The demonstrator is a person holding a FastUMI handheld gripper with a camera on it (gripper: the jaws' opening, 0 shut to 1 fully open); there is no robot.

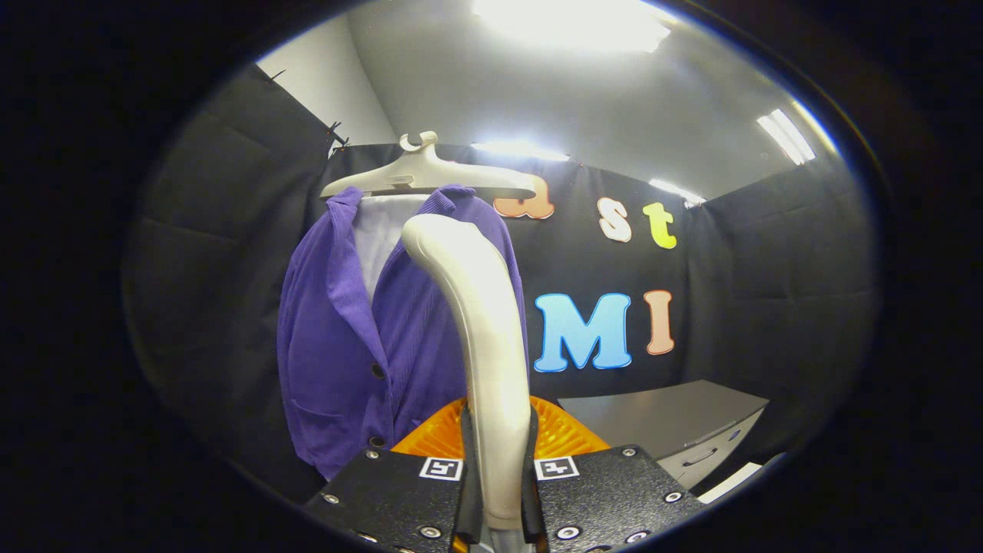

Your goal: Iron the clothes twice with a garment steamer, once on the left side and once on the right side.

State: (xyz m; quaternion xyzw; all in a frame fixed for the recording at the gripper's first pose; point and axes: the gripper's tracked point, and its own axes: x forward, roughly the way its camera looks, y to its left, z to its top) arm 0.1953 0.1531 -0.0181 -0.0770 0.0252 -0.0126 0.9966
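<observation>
- My jaws are clamped on the handle of the one steamer (480,322); both fingers (470,461) press its pale, curved grip from either side, and my gripper (499,491) holds it upright.
- The steamer's handle rises from between my fingers and bends toward the left at its rounded top, which sits in front of the jacket's collar.
- An orange ribbed part (561,434) shows behind the handle, just beyond my fingers, on both sides of the grip.
- One purple jacket (338,338) hangs just ahead and to the left, on one pale hanger (426,173). It is open at the neck, with a white lining (380,230) showing there.
- I count two dark buttons (377,371) down the jacket's front, one above the other, and one pocket low on its left side.
- I cannot tell whether the steamer's head touches the cloth; the handle overlaps the jacket's right half.
- The room is a booth walled in black cloth (215,253) on the left, far and right sides, with a white ceiling (537,100) above.
- Ceiling lights (572,23): one large glare overhead, and three smaller strips farther off.
- One grey cabinet (676,422) stands far right, low, with a flat top and one drawer handle on its front.
</observation>
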